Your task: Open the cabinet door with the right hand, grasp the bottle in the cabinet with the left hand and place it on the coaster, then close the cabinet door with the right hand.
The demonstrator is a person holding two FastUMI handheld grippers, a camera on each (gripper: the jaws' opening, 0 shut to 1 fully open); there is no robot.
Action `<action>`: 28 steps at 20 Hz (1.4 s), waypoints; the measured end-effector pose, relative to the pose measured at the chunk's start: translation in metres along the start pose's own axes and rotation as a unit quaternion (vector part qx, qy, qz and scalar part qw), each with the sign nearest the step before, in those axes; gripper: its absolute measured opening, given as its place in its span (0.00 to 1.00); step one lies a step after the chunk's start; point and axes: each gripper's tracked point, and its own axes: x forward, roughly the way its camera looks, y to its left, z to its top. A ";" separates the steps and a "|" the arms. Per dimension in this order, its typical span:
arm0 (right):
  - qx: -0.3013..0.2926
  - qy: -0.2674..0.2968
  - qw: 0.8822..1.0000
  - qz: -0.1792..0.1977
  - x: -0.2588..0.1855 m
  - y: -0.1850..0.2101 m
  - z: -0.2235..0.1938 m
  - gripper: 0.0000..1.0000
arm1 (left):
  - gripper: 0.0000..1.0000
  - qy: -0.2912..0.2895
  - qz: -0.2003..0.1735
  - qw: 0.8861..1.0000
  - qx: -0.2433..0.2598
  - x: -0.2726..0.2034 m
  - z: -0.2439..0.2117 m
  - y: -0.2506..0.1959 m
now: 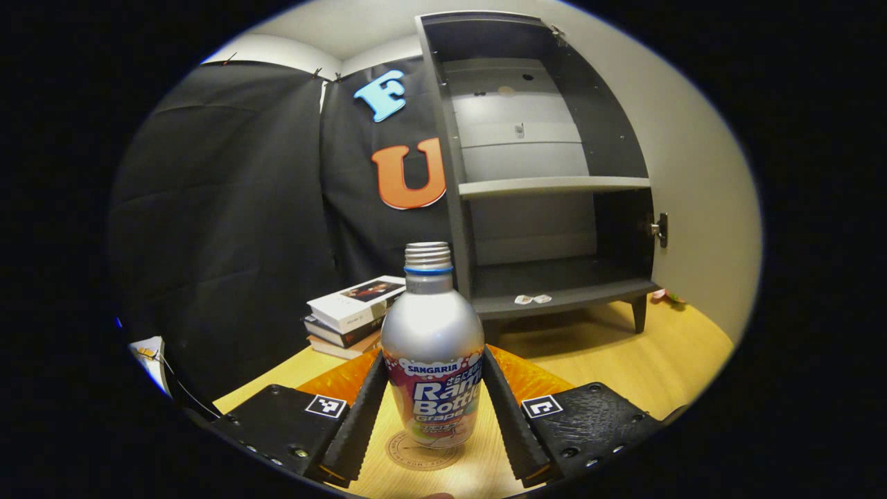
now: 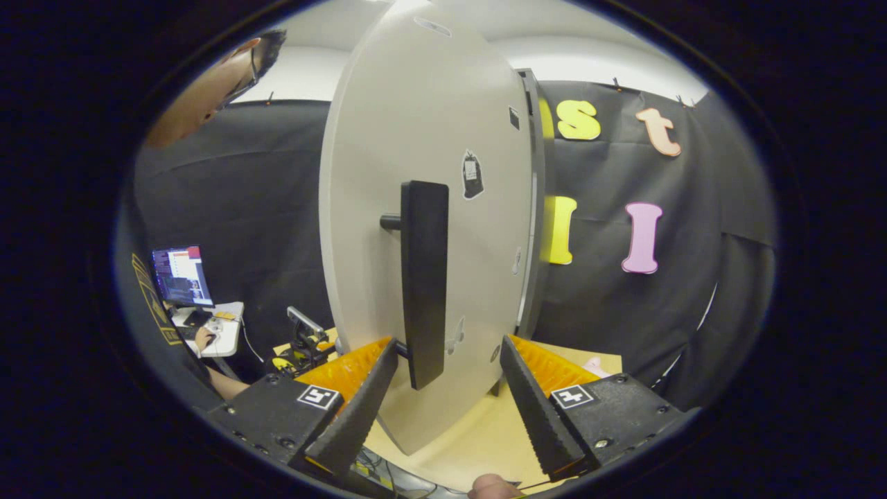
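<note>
Bottle stands upright, neck up, over coaster.

The bottle carries a label with the brand "SANGARIA" and below it "Ramu Bottle" and "Grape". The round print on the coaster under it is too small to read.

You have a light wooden table carrying the dark cabinet on its short legs, a stack of books beside it, and a round coaster with the bottle standing upright on it.
</note>
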 end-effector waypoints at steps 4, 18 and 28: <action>0.008 0.004 1.000 -0.003 -0.002 -0.002 -0.001 0.99 | 0.77 0.003 0.023 1.000 0.008 -0.001 -0.022 0.014; 0.029 0.007 0.999 -0.022 -0.005 0.000 -0.002 0.98 | 0.98 0.027 0.033 0.999 0.008 0.006 -0.070 0.017; 0.049 -0.003 0.999 -0.006 0.001 0.003 -0.004 0.96 | 0.96 0.002 0.035 0.999 0.022 -0.027 -0.035 0.022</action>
